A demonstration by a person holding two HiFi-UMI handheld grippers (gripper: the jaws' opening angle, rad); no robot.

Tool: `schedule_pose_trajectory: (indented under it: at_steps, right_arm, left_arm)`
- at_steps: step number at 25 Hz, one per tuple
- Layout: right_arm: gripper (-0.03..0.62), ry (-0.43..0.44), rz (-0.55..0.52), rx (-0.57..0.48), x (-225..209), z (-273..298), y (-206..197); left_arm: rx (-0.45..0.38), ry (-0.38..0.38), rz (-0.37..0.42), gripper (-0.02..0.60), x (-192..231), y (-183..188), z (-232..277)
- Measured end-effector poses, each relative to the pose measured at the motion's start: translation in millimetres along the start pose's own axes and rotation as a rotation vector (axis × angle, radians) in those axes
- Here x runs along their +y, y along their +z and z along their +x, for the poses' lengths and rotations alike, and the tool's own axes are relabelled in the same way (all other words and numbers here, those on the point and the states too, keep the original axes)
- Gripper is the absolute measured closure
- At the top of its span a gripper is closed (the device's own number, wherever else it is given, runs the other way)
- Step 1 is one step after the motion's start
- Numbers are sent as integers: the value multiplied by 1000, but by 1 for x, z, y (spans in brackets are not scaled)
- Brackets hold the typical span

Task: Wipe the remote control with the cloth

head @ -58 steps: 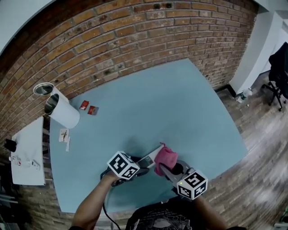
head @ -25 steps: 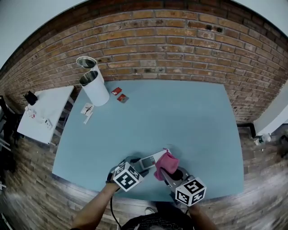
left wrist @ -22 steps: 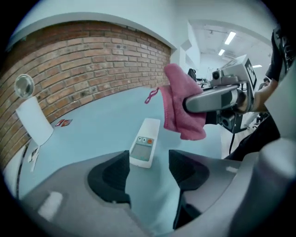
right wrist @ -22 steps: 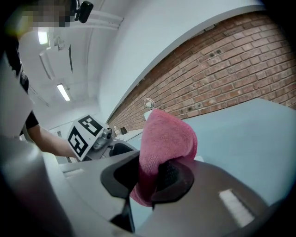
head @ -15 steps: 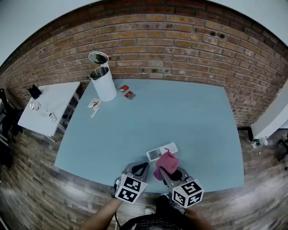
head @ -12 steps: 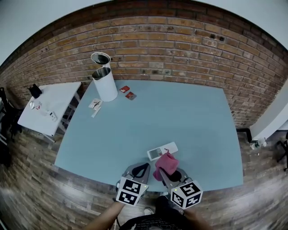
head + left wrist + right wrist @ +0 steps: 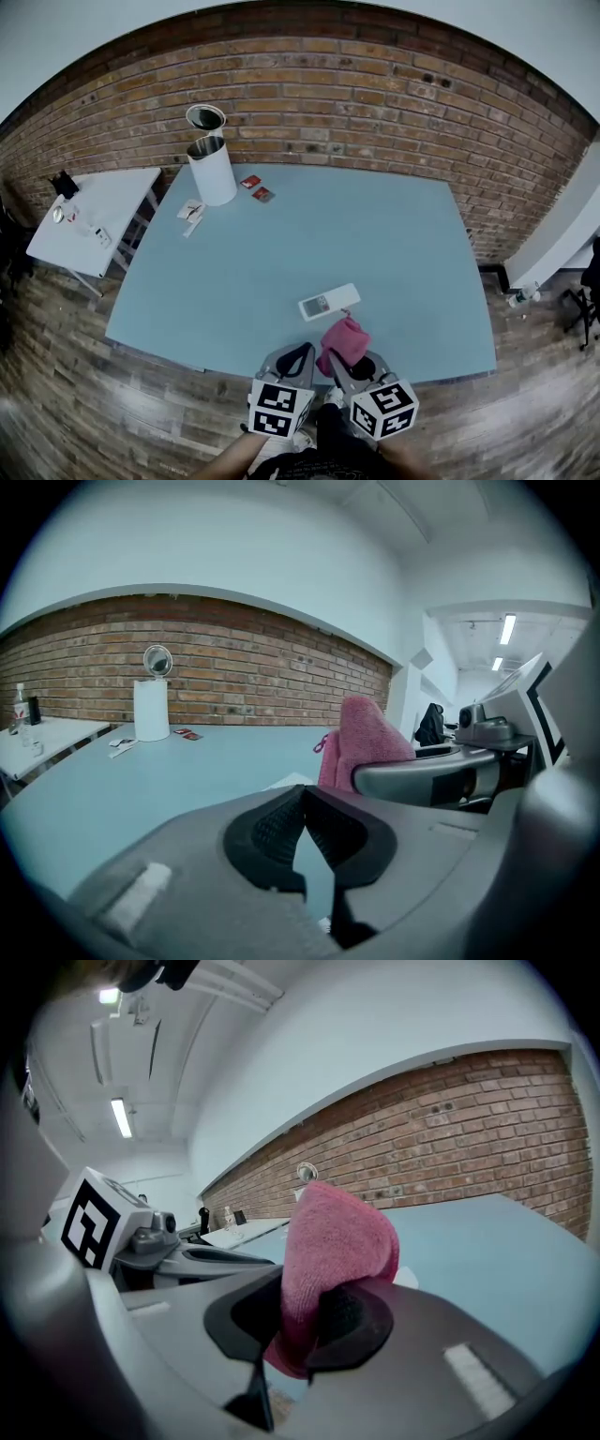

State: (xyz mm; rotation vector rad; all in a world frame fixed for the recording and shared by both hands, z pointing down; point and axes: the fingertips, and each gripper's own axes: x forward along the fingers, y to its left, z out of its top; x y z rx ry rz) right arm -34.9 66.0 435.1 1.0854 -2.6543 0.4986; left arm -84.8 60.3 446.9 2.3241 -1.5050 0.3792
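Plainly the remote control (image 7: 329, 302) lies alone on the table (image 7: 394, 234), close to its near edge, while both grippers hang at that edge. Nothing pins the remote, so a wipe could likely make it skid or spin, and the bunched cloth (image 7: 344, 339) might snag a corner. The left gripper (image 7: 293, 354) has its jaws pressed together on nothing. The right gripper (image 7: 351, 364) has its jaws clamped narrowly on the pink cloth's lower fold, seemingly just short of the remote.
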Motion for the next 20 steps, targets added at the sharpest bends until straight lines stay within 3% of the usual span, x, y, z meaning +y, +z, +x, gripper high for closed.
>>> schedule_pose_trajectory:
  at_steps: [20]
  right_arm:
    - [528, -20, -20, 26, 7, -32, -16]
  left_arm:
    - [5, -3, -2, 583, -27, -13, -11]
